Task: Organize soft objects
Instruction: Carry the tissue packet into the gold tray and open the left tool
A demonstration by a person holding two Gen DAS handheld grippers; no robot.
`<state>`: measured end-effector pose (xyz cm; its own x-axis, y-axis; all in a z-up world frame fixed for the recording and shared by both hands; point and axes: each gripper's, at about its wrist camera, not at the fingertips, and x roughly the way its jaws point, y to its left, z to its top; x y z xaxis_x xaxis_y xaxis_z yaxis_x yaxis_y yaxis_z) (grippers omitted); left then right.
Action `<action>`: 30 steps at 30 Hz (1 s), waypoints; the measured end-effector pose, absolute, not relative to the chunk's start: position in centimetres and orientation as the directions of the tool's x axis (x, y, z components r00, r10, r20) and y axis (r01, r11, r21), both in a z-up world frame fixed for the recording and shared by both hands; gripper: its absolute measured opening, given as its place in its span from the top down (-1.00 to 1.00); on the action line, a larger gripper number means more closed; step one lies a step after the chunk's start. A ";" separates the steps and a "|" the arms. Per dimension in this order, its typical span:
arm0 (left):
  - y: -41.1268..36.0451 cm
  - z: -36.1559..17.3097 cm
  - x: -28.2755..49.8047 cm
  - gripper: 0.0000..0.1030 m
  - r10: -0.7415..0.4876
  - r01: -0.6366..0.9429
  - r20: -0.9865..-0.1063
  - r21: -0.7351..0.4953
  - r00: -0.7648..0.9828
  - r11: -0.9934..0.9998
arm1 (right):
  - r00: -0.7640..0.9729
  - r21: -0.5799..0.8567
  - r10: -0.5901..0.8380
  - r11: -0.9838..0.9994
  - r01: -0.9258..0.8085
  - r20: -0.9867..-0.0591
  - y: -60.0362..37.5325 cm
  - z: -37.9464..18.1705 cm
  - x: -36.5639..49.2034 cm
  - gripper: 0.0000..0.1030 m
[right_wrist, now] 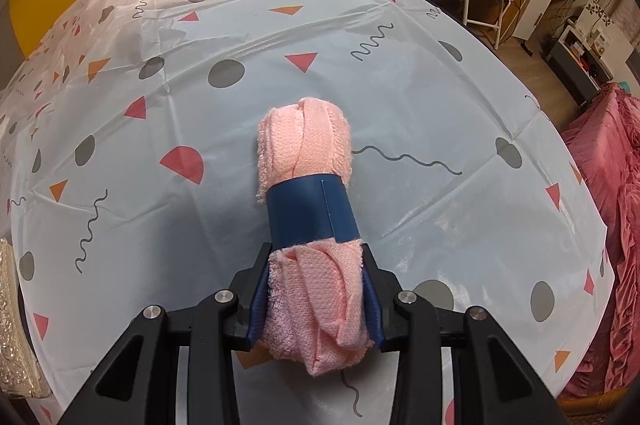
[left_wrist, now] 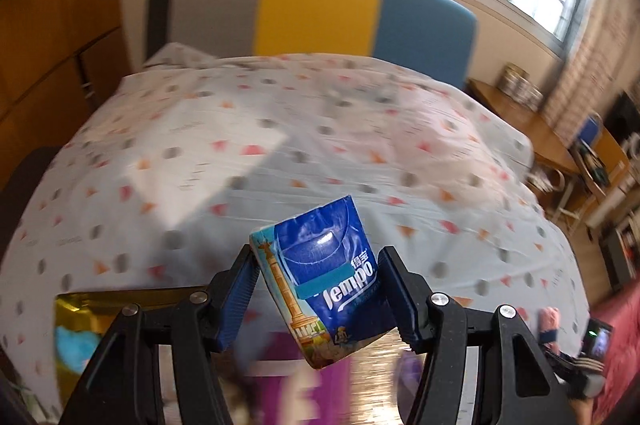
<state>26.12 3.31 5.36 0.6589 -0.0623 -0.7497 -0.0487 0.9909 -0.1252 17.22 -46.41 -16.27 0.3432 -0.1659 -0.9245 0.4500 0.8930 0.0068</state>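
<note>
Left wrist view: the left gripper (left_wrist: pixel 318 299) is clamped on a blue Tempo tissue pack (left_wrist: pixel 326 281), which sits tilted between the pads and is held clear above the bed (left_wrist: pixel 280 145) with its patterned cover. Below the fingers lies a gold-edged box or tray (left_wrist: pixel 80 309) with something light blue and something purple in it; the blur makes its contents hard to name. My reading is that the pack is in transit during the sorting, and the next move calls for bringing it over its chosen place and easing the pads apart. At the lower right edge a pink roll with a dark band shows faintly, probably the other hand's load.

Right wrist view: the right gripper (right_wrist: pixel 316 299) is closed on the near end of a pink rolled towel (right_wrist: pixel 304 153) bound by a blue band (right_wrist: pixel 312 213). The roll points away over the patterned cover (right_wrist: pixel 400 73); whether its far end rests on the cover or hangs just above it I cannot tell. A glittery edge (right_wrist: pixel 12 325) is cut off at the left. This towel too needs a destination, which is out of sight here.
</note>
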 end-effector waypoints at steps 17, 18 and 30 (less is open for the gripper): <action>23.4 -0.7 11.2 -0.20 0.060 -0.330 -0.763 -0.206 0.644 0.921 | 0.357 -0.139 -0.276 0.921 0.364 -0.893 -44.1 -16.1 17.2 0.29; 24.4 -1.3 9.7 -0.20 0.070 -0.349 -0.765 -0.208 0.640 0.914 | 0.356 -0.145 -0.280 0.921 0.361 -0.891 -44.0 -16.1 17.2 0.29; 25.5 -7.7 2.6 -0.21 0.125 -0.413 -0.825 -0.140 0.551 0.900 | 0.354 -0.208 -0.329 0.917 0.340 -0.875 -42.9 -16.1 17.3 0.29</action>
<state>2.63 25.49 -7.75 0.5510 0.1246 -0.8252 -0.4126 0.9002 -0.1395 17.26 -42.95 -16.06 0.3536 -0.3294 -0.8755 0.3403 0.9171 -0.2076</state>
